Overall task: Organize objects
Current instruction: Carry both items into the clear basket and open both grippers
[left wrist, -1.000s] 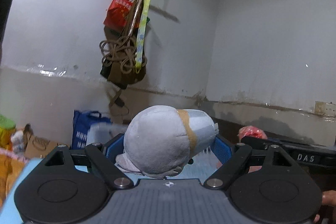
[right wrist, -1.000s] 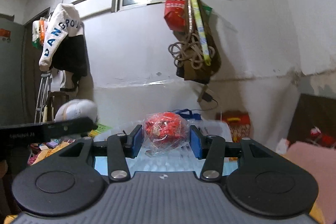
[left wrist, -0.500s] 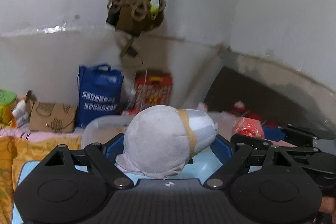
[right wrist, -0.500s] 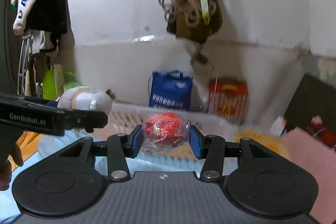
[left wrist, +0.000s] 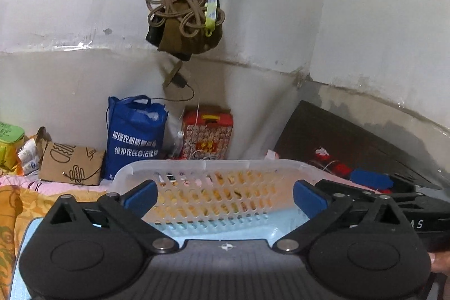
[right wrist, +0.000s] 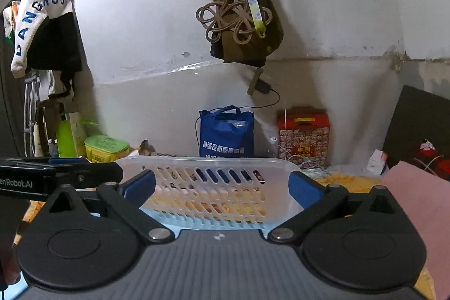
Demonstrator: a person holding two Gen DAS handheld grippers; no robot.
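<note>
With both jaws spread wide and holding nothing, the left hand-held gripper (left wrist: 225, 198) and right hand-held gripper (right wrist: 222, 189) hover at the translucent white perforated plastic basket (left wrist: 213, 187); next likely calls for fetching another loose item.

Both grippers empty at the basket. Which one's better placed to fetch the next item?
Marginally the right gripper, probably. Both it and the left gripper are open and empty at the basket. The right view shows clutter beside it, a pink cloth; loose items aren't clearly visible in either view.
</note>
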